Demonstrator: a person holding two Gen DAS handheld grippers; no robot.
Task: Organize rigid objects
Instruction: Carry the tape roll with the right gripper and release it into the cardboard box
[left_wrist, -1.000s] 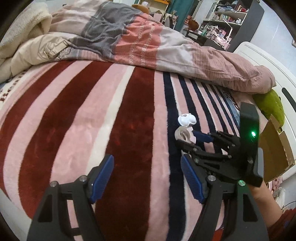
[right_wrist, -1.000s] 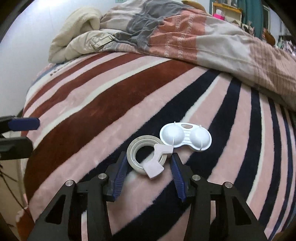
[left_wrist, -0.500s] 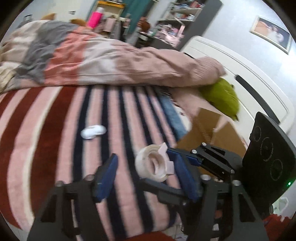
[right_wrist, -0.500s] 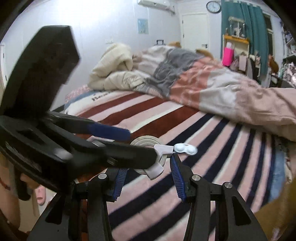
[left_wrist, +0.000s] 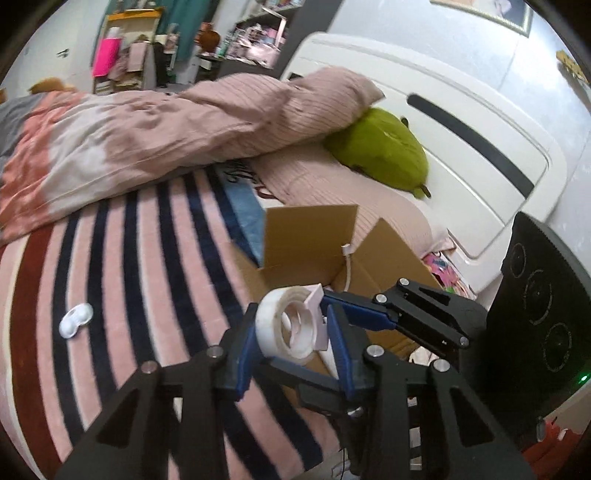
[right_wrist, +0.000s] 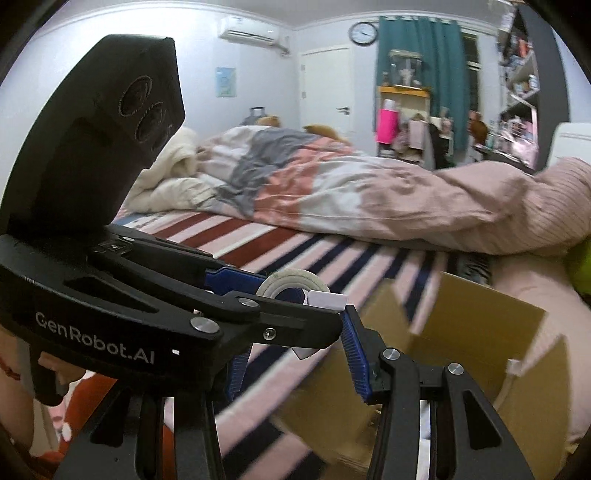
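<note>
Both claws, your left gripper (left_wrist: 293, 339) and right gripper (right_wrist: 291, 332), are pinching the white tape roll with pale plastic dispenser (left_wrist: 290, 326) near the open brown cardboard box (left_wrist: 384, 254), while the white twin-domed plastic case (left_wrist: 75, 319) is lying unsorted far left on the striped blanket (left_wrist: 140, 258).

Tape roll (left_wrist: 286, 330): off-white, pale pink dispenser tab. Blanket (left_wrist: 129, 258): pink, striped maroon and navy. Box (left_wrist: 310, 236): plain brown cardboard. Case (left_wrist: 75, 319): white. Plush (left_wrist: 380, 151): olive green. Duvet (right_wrist: 314, 188): grey, salmon, white blocks (blotchy). Gripper pads (left_wrist: 338, 347): blue, on black frames.
</note>
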